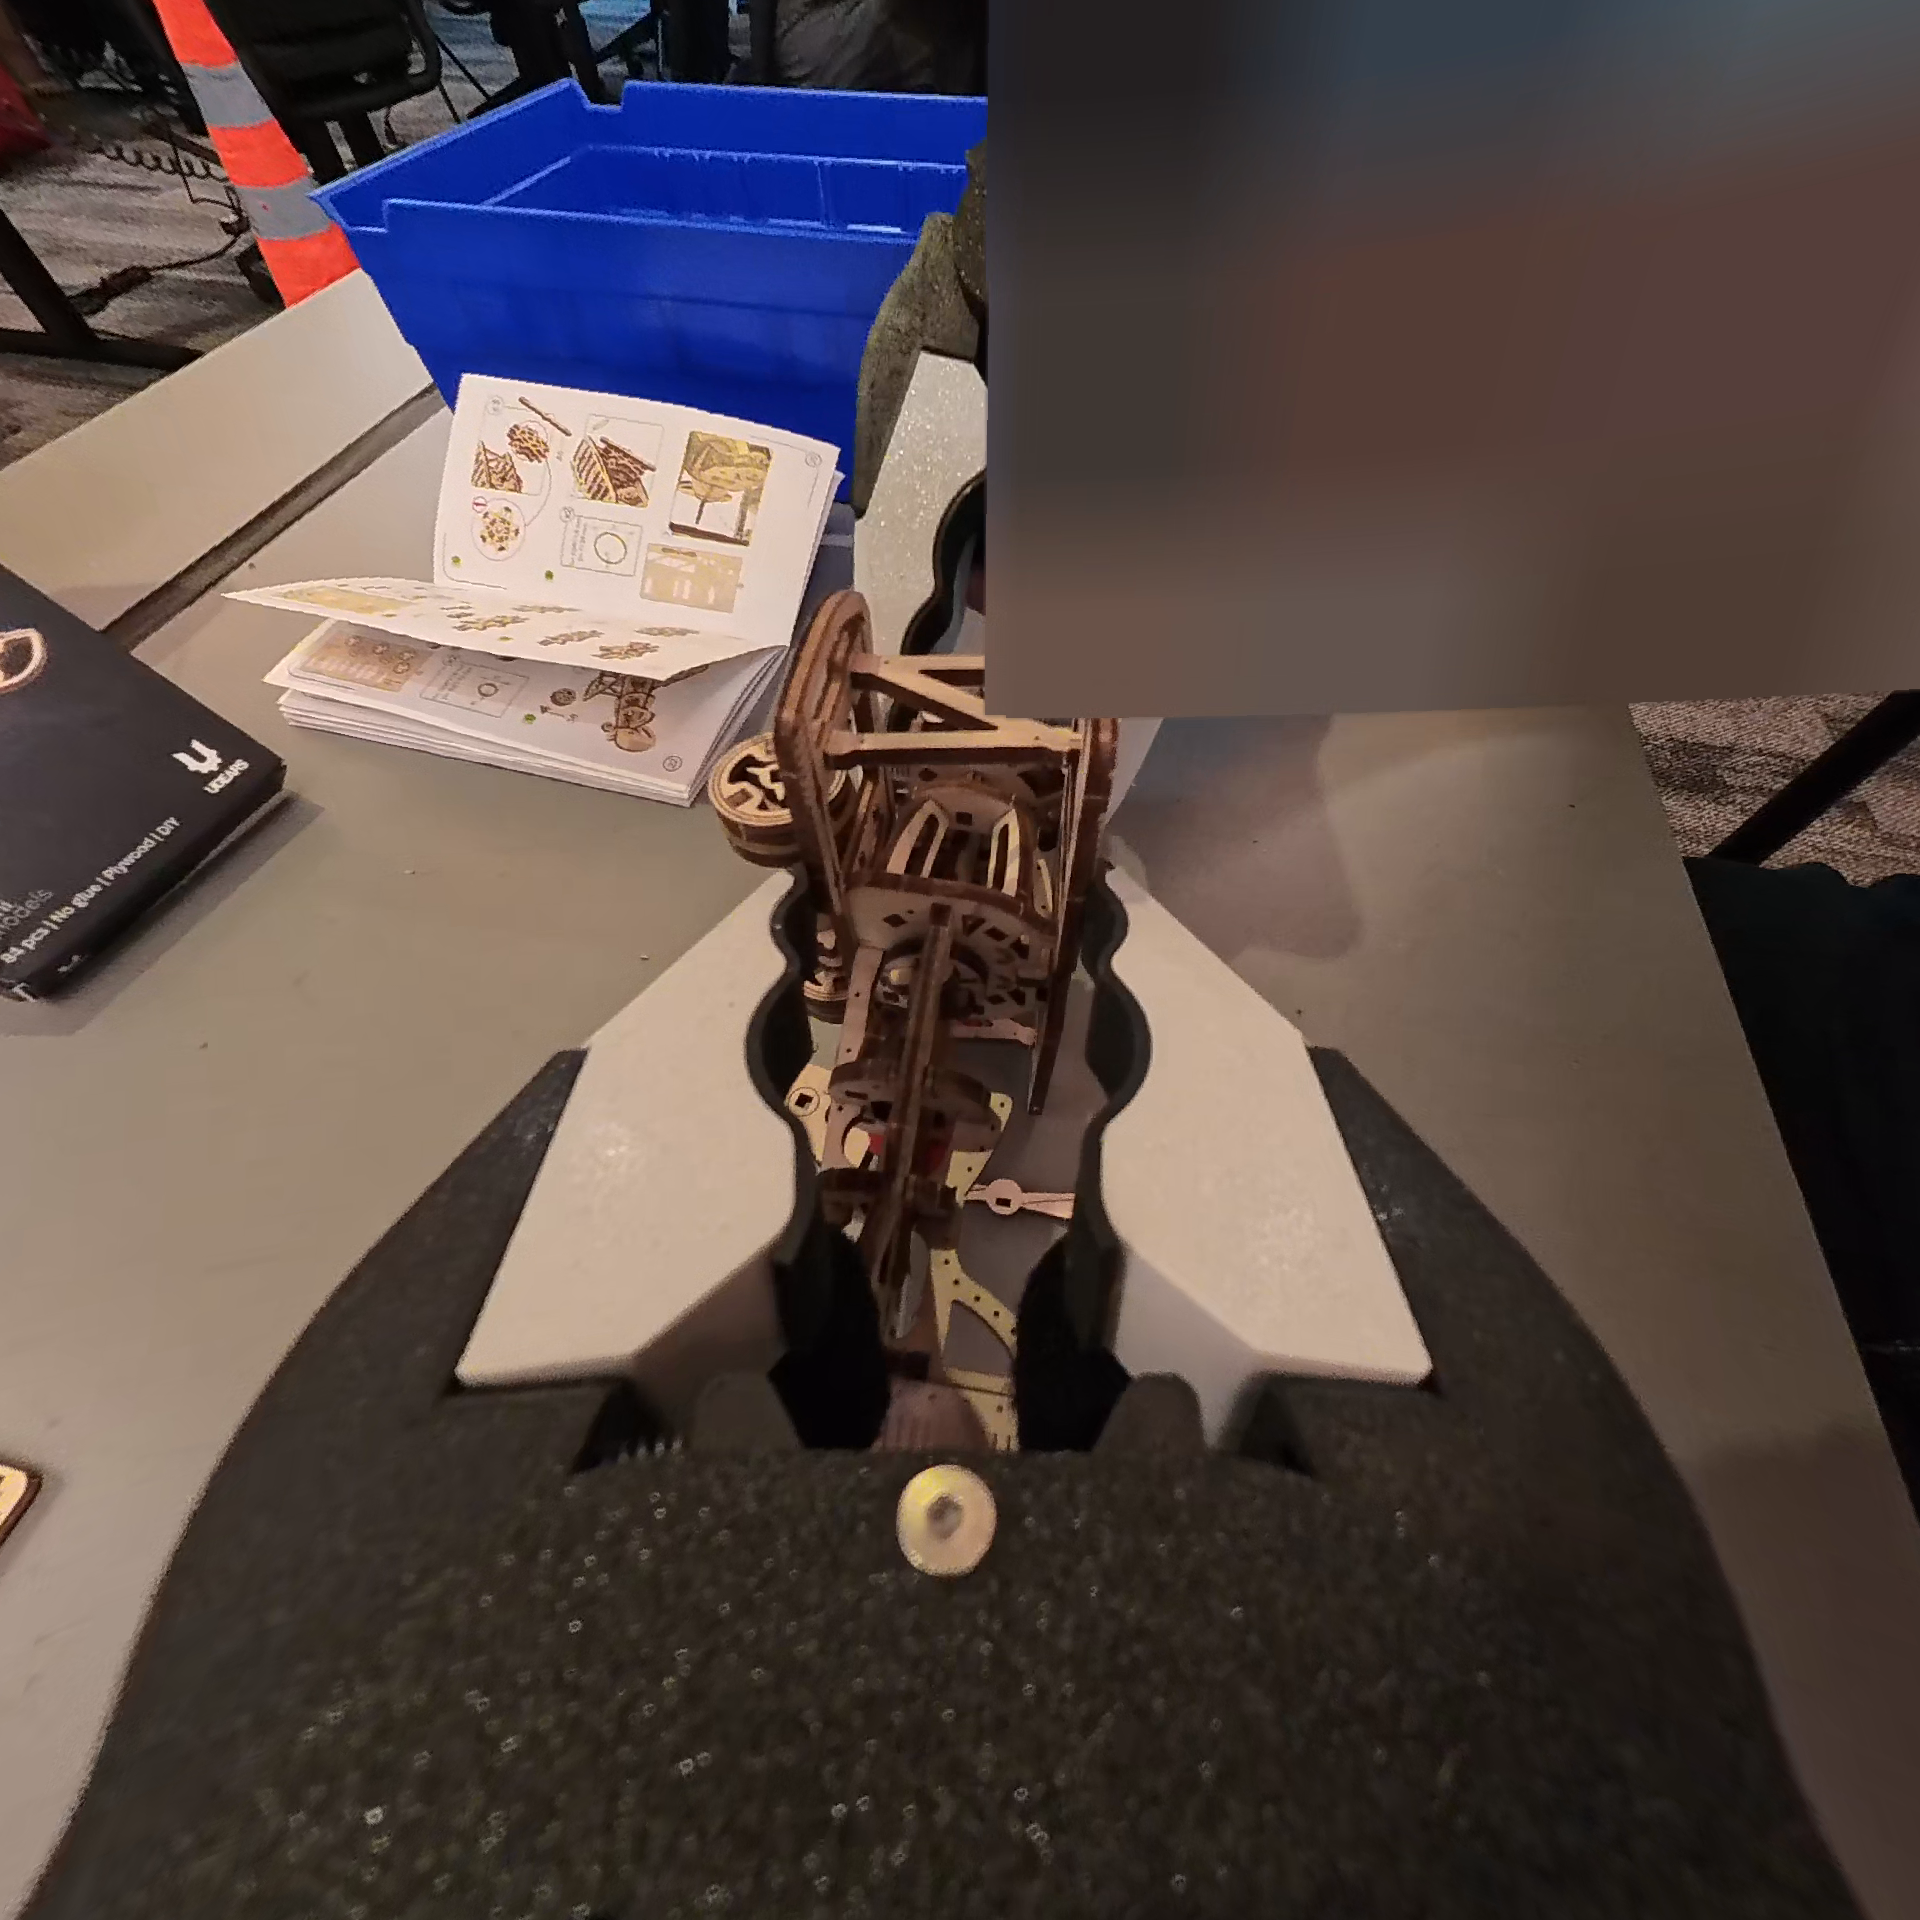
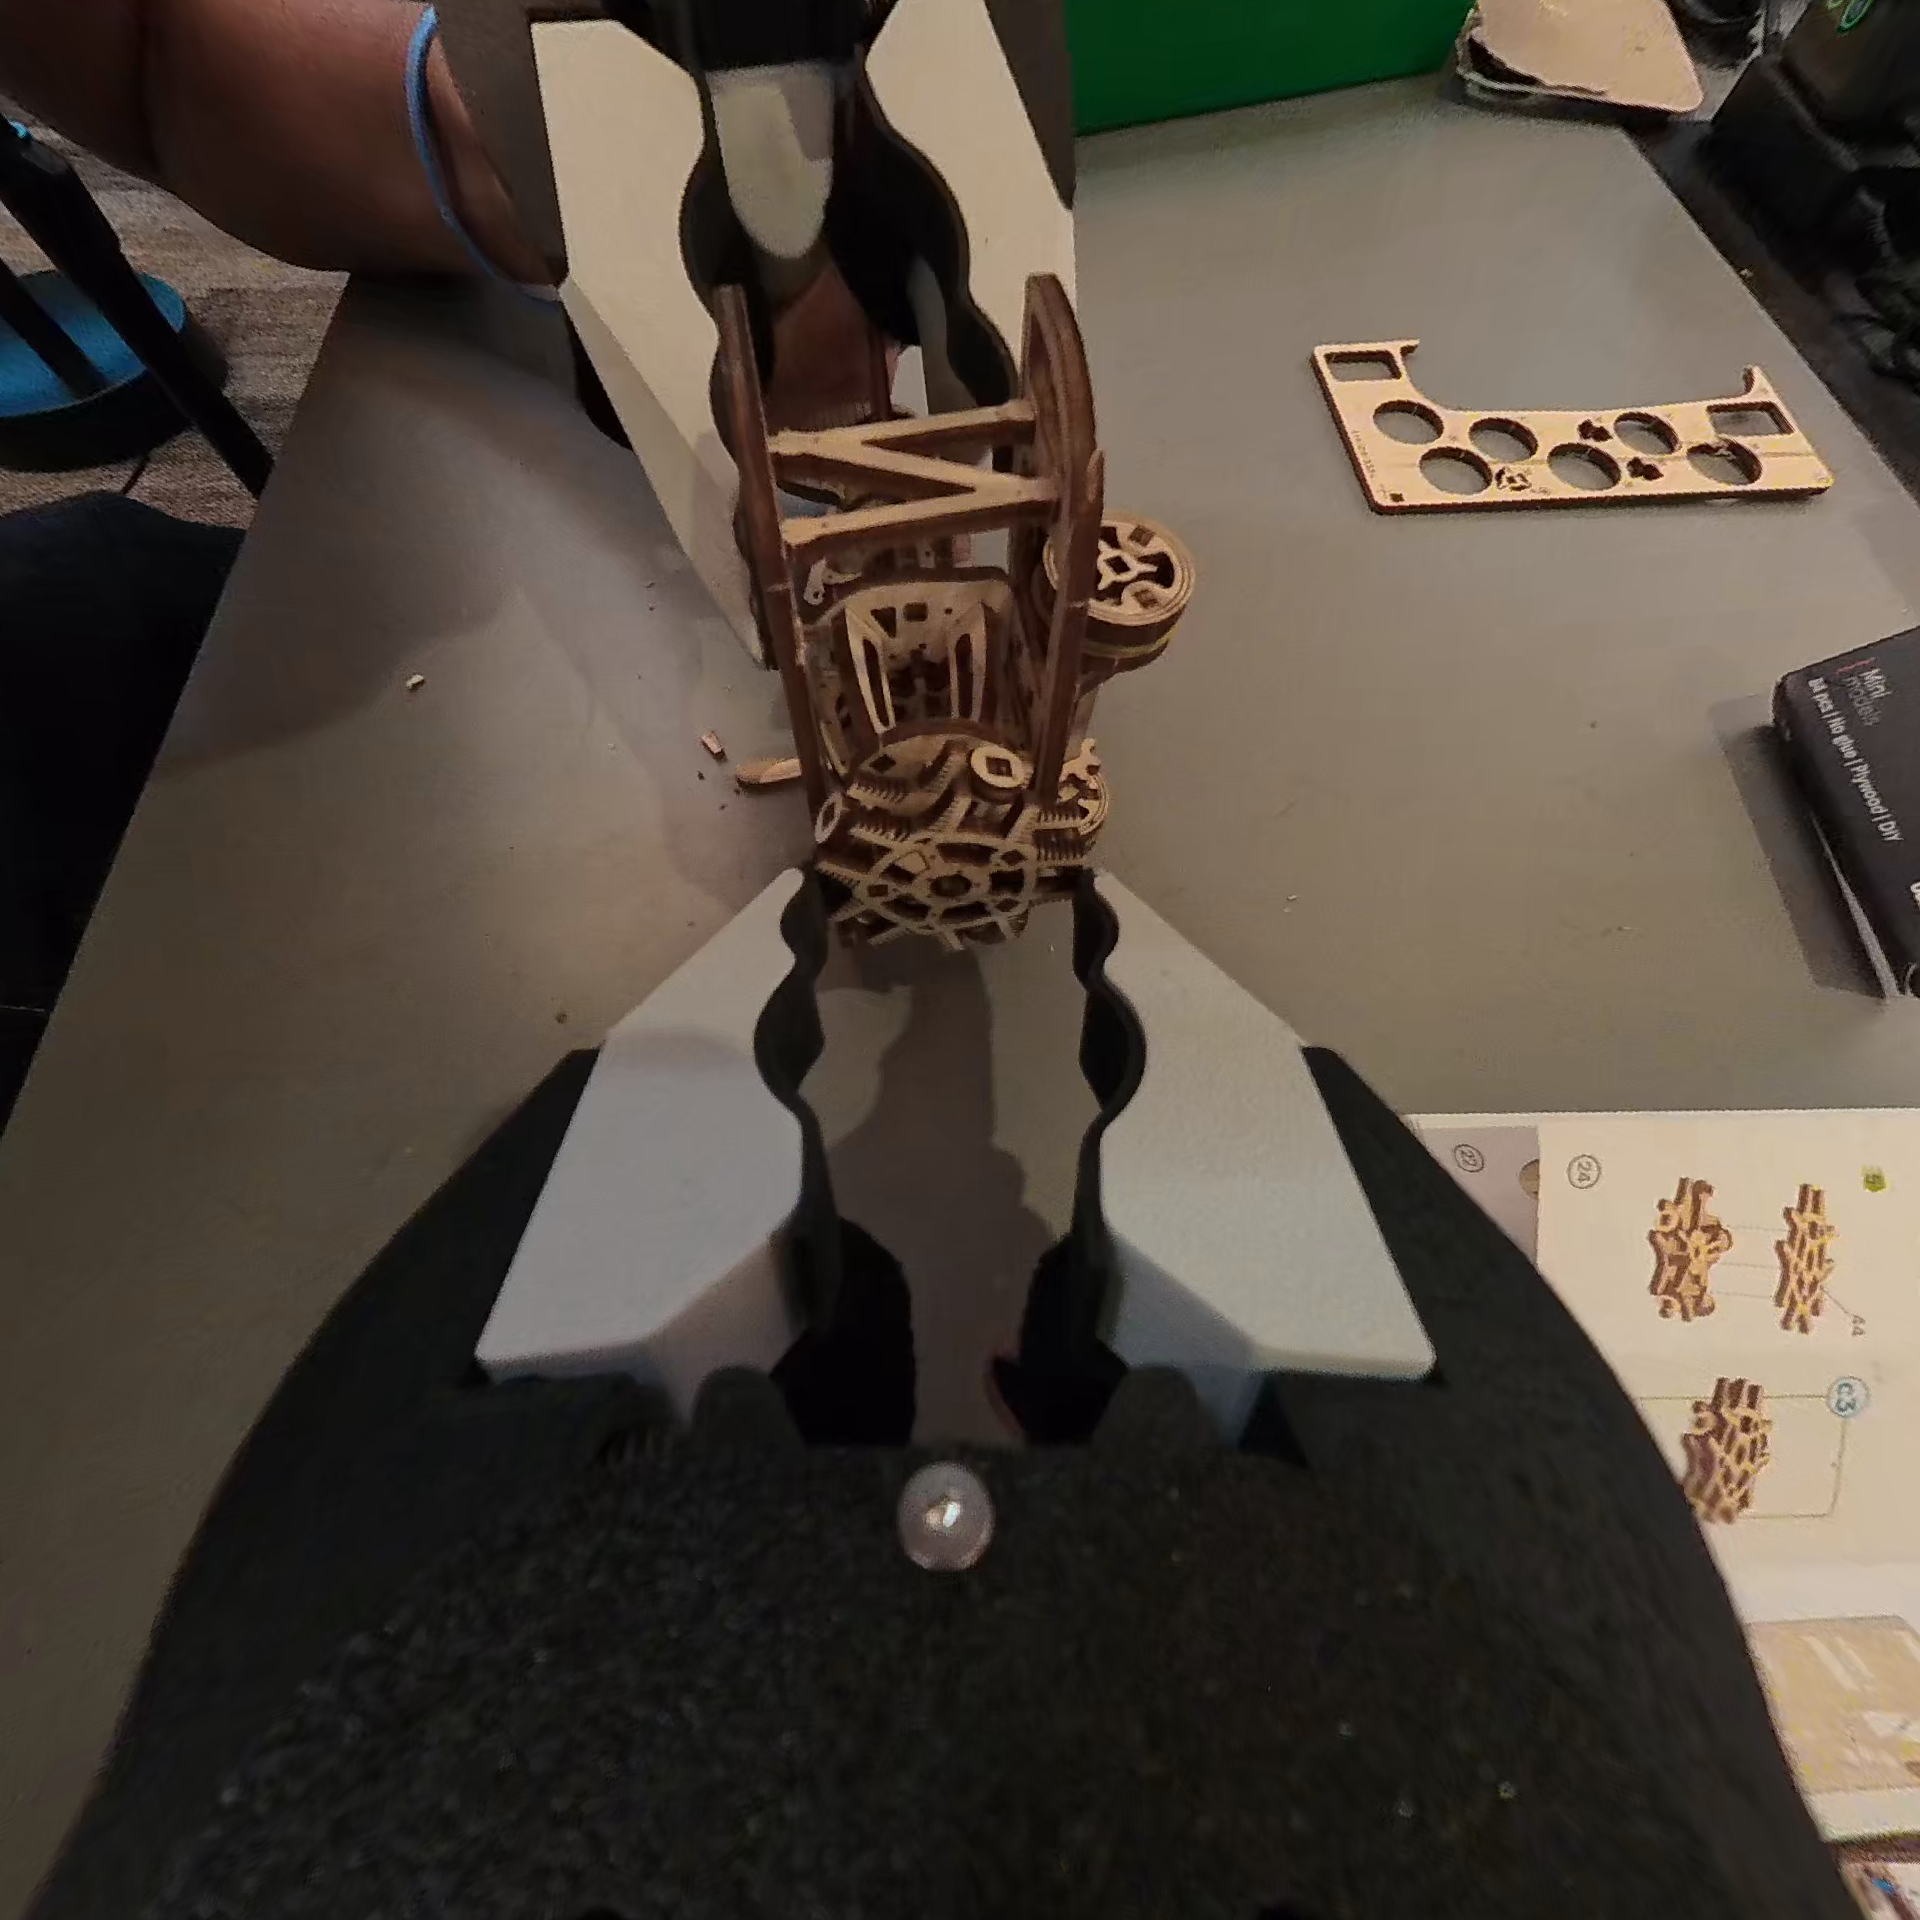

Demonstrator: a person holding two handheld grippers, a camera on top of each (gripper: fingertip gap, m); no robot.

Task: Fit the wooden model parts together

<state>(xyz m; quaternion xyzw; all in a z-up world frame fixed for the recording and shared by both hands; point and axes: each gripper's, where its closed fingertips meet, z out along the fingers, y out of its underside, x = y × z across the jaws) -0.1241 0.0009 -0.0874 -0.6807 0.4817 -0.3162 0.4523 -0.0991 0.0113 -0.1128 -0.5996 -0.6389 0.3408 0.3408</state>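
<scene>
Left tongs clamp the near-finished model upright on the desk. Right tongs sit open at its gears, gripping nothing. Little left, seemingly.

Indoor light, dim-ish, esp. right wrist view: bench looks dull, w/ soft shadow between the fingers. Left view brighter; pale sheen on bench toward far right edge. Wide-angle bend at frame edges, both views. Near foam slightly soft. Model fairly sharp. Big blurred patch upper right, left view.
</scene>
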